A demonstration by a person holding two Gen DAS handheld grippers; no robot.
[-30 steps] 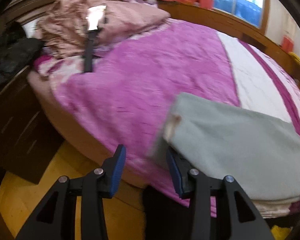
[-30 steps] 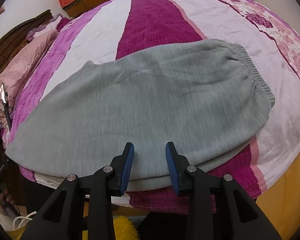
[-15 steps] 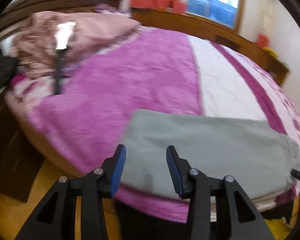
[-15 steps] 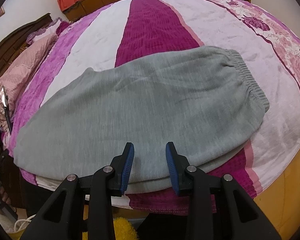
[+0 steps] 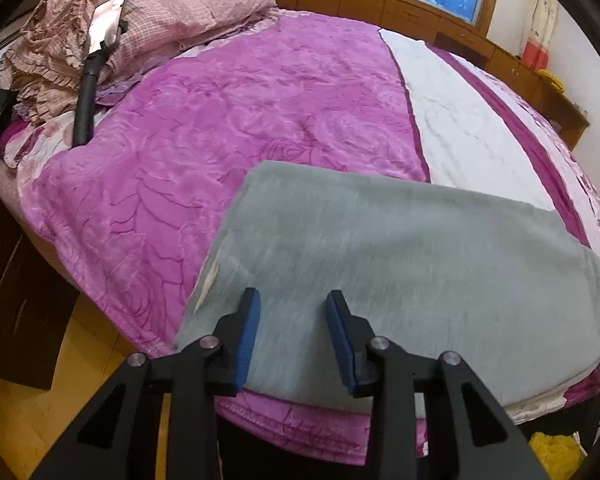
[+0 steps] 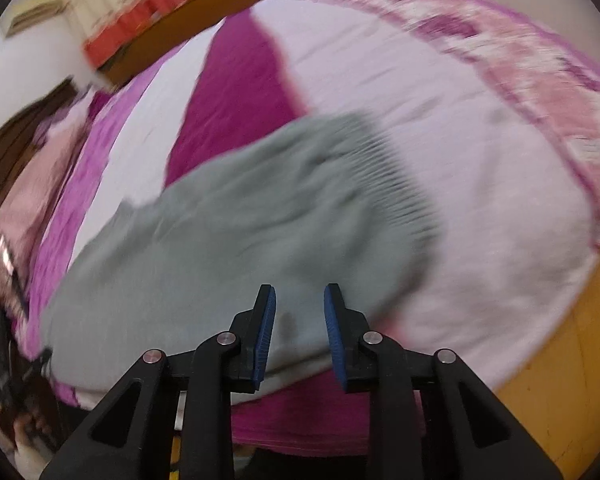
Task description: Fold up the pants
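No readable writing anywhere. Grey sweatpants (image 5: 400,264) lie flat on the bed (image 5: 220,128), directly under both tongs. Left gripper (image 5: 292,328) and right gripper (image 6: 299,330) gape, holding nothing.

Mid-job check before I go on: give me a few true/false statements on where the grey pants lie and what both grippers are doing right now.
1. The grey pants lie flat on the bed, near its front edge. True.
2. The left gripper is shut on the pants. False: its jaws stand open above the cloth, holding nothing.
3. The right gripper is open, over the near edge of the pants. True.
4. The elastic waistband shows in the right wrist view. True, though blurred.
5. The pants hang over the headboard. False: they lie on the blanket.
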